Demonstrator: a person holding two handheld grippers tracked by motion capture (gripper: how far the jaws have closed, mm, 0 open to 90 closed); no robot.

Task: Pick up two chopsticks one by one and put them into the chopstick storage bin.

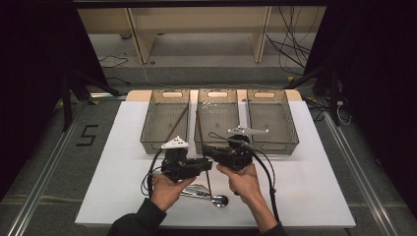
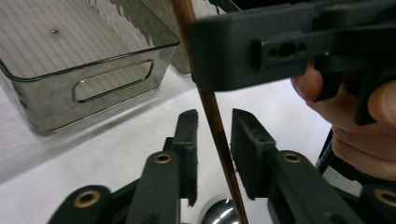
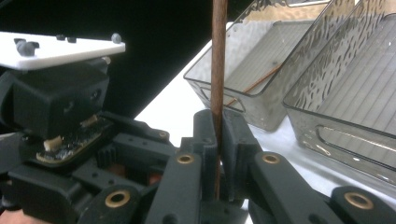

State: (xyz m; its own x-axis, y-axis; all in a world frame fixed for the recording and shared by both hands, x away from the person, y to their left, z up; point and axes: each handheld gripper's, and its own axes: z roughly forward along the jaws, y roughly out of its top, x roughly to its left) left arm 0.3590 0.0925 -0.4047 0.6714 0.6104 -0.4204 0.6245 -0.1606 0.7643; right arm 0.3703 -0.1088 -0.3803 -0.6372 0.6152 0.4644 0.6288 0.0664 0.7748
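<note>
The right gripper (image 3: pixel 217 140) is clamped on a brown stick (image 3: pixel 218 56), its two black jaws pressed together around the shaft, which rises straight toward 12 o'clock in the right gripper view. In the left gripper view, the left gripper (image 2: pixel 214 126) has its jaws apart, one on each side of the same stick (image 2: pixel 219 140) with a gap on both sides and no pad pressing on it; the shaft runs between them from 12 o'clock down toward 6 o'clock, slightly tilted. Above those jaws the right gripper's dark body crosses the top of that view, with a person's fingers (image 2: pixel 327 107) wrapped on it at 3 o'clock. From the high view, the two grippers meet just above the table's centre, the left gripper (image 1: pixel 204 164) at 9 o'clock of the right gripper (image 1: pixel 209 150), each held in a hand (image 1: pixel 167 189) coming in from 6 o'clock. The stick (image 1: pixel 204 147) runs from the middle tray down past the grippers toward 6 o'clock. A metal spoon (image 1: pixel 209 196) lies on the white table (image 1: pixel 305 187) just below the hands. Three clear trays (image 1: pixel 268 118) stand side by side at 12 o'clock of the grippers; another stick (image 1: pixel 177 123) lies slanted in the left tray
</note>
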